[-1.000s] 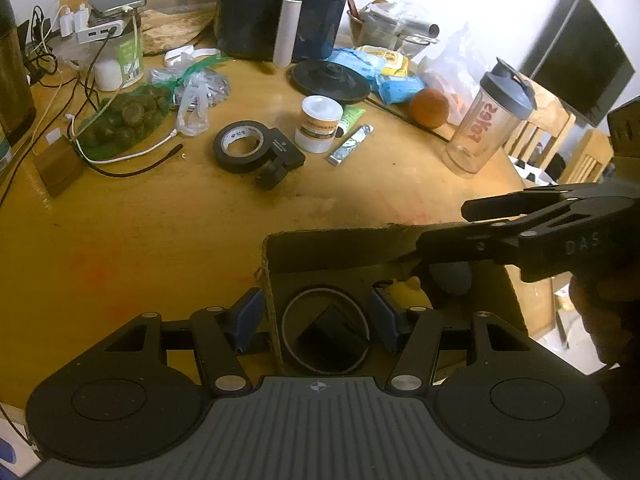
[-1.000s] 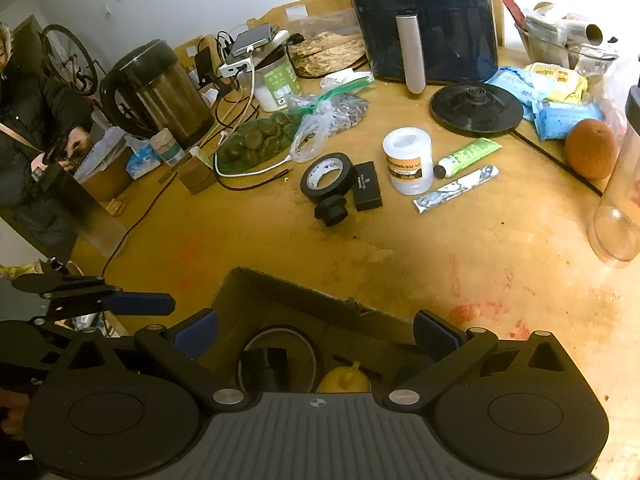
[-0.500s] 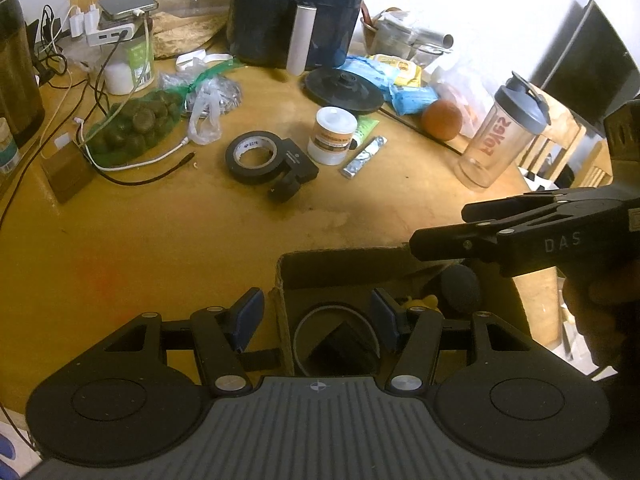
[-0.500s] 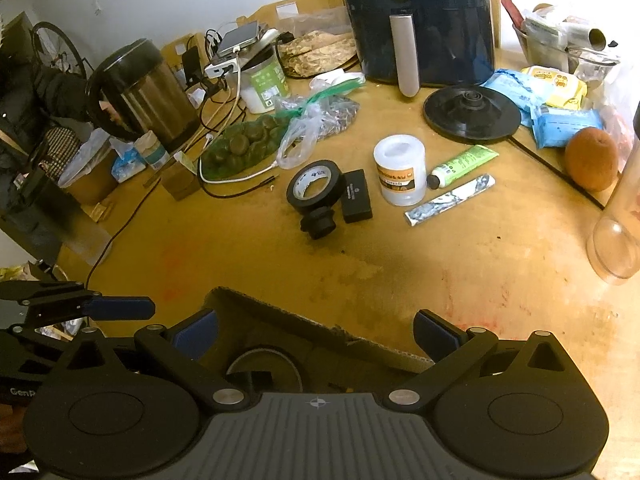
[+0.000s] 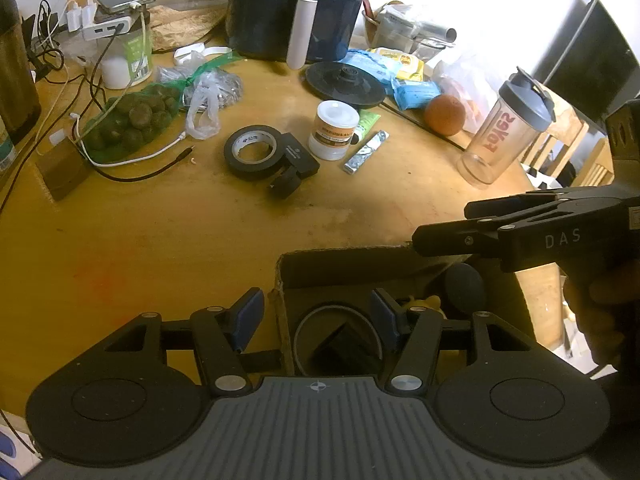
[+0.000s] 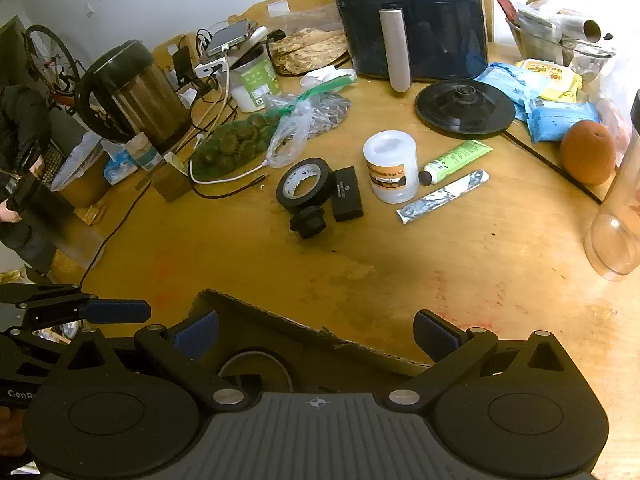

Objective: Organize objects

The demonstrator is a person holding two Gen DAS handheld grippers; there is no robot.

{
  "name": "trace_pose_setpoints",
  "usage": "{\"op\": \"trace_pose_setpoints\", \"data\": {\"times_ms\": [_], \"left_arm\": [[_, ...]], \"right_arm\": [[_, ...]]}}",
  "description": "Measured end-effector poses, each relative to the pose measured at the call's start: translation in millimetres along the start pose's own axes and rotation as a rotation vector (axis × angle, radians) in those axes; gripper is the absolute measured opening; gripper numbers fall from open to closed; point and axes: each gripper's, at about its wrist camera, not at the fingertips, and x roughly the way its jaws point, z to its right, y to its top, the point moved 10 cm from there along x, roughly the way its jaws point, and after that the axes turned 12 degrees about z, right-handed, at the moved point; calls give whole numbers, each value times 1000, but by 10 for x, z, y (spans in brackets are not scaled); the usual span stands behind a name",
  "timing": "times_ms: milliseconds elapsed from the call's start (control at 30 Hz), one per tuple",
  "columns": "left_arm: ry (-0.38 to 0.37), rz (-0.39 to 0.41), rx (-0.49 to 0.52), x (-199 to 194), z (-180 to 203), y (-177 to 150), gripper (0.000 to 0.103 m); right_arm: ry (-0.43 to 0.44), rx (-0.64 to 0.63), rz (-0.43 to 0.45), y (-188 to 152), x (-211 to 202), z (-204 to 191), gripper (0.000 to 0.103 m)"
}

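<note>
An open cardboard box [image 5: 344, 266] stands at the table's near edge; it also shows in the right wrist view [image 6: 280, 322]. Inside lie a round ring with a dark block [image 5: 336, 340], a yellow toy [image 5: 430, 302] and a dark ball [image 5: 464, 286]. My left gripper [image 5: 316, 314] is open and empty, its fingers straddling the box's left wall. My right gripper [image 6: 316, 334] is open and empty above the box's far wall. Loose on the table: a black tape roll [image 6: 306, 186], a small black case [image 6: 346, 200], a black lens [image 6: 308, 222], a white jar [image 6: 390, 166], a green tube [image 6: 456, 160], a foil packet [image 6: 442, 196].
An air fryer [image 6: 408, 16], kettle [image 6: 134, 96] and its base [image 6: 464, 108] stand at the back. A bag of green fruit [image 6: 236, 146], cables [image 6: 224, 178], an orange [image 6: 586, 152], a shaker bottle [image 5: 508, 128] and snack packs [image 6: 560, 118] crowd the sides.
Both grippers have pulled back and up from the box, so more of the table shows. Both stay open and empty. The box's contents have not moved.
</note>
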Motion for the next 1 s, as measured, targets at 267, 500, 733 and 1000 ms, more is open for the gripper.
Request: {"op": "trace_pose_setpoints", "data": {"times_ms": [267,500,733,1000], "left_arm": [[-4,-3,-1,26,16,3,58],[-3,-2,-1,25,12,6,58],[-3,14,-4,24,20,36,58],[-14,23,6,6,46,57,58]], "right_arm": [[-8,4,-5,-6,4,44,103],[-10,7,-6,-4,2,53,103],[-16,0,-1,13,-21,61,103],[-38,9,9,-9,-86,103,103]]}}
